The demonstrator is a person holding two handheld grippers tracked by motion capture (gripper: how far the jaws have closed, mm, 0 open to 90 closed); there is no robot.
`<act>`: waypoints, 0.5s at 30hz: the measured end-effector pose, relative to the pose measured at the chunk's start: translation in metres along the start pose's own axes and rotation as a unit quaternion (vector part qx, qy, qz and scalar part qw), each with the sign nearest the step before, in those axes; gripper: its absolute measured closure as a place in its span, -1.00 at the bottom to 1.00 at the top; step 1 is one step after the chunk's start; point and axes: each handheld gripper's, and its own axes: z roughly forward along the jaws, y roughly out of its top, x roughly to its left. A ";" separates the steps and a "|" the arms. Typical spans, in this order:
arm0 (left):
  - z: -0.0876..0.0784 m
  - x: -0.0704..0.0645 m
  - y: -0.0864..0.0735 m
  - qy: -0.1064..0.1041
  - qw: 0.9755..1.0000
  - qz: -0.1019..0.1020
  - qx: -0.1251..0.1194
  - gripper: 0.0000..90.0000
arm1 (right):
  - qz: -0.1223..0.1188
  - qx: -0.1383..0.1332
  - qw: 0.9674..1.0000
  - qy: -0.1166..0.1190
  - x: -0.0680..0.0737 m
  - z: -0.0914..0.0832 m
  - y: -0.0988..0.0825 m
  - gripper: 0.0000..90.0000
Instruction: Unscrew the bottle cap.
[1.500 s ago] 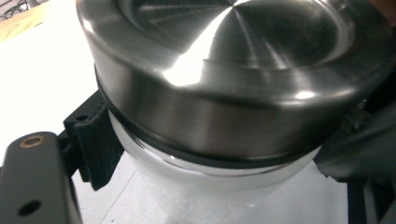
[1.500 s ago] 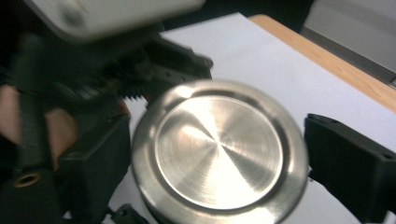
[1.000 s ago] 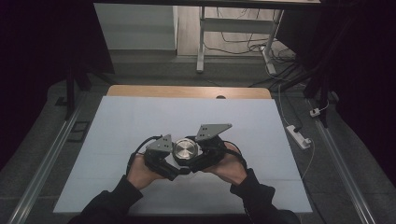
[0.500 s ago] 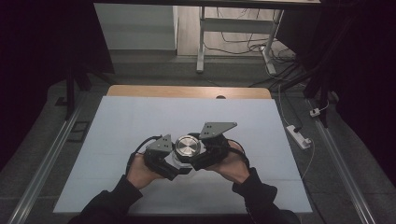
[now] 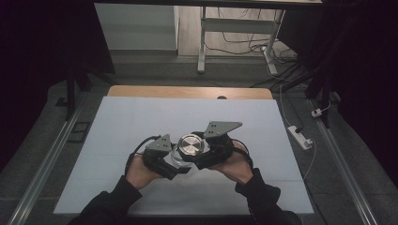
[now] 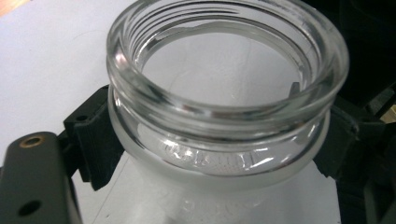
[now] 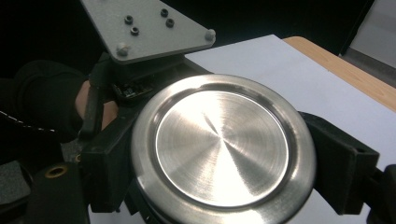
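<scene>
Your glass jar [image 6: 219,116] sits open-mouthed, its threaded rim bare, with your left gripper's [image 5: 162,159] jaws clamped on its neck from both sides. Your right gripper [image 5: 211,150] has its jaws pressed against the edge of the round brushed-metal lid [image 7: 223,148], held flat side up. From above, the lid [image 5: 191,144] hangs over the jar between your two hands, at the near middle of the white tabletop [image 5: 117,122]. A wooden strip [image 5: 187,92] borders the far edge.
</scene>
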 end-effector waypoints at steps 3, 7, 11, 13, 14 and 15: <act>-0.002 0.003 -0.001 0.007 1.000 -0.004 0.000 -0.66 | 0.000 -0.001 1.000 0.000 0.001 -0.001 0.000 -0.59; -0.004 0.007 -0.003 0.015 1.000 -0.009 -0.001 -0.66 | -0.002 -0.002 1.000 0.001 0.002 -0.002 0.000 -0.59; -0.007 0.010 -0.004 0.022 1.000 -0.015 -0.004 -0.66 | -0.003 -0.003 1.000 0.002 0.003 -0.003 0.000 -0.59; -0.008 0.012 -0.005 0.024 1.000 -0.017 -0.005 -0.66 | -0.002 -0.003 1.000 0.001 0.003 -0.003 -0.001 -0.59; -0.008 0.012 -0.005 0.025 1.000 -0.018 -0.005 -0.66 | -0.002 -0.003 1.000 0.001 0.003 -0.003 -0.001 -0.59; -0.009 0.013 -0.005 0.027 0.999 -0.019 -0.006 -0.66 | -0.001 -0.002 1.000 0.002 0.003 -0.003 -0.002 -0.59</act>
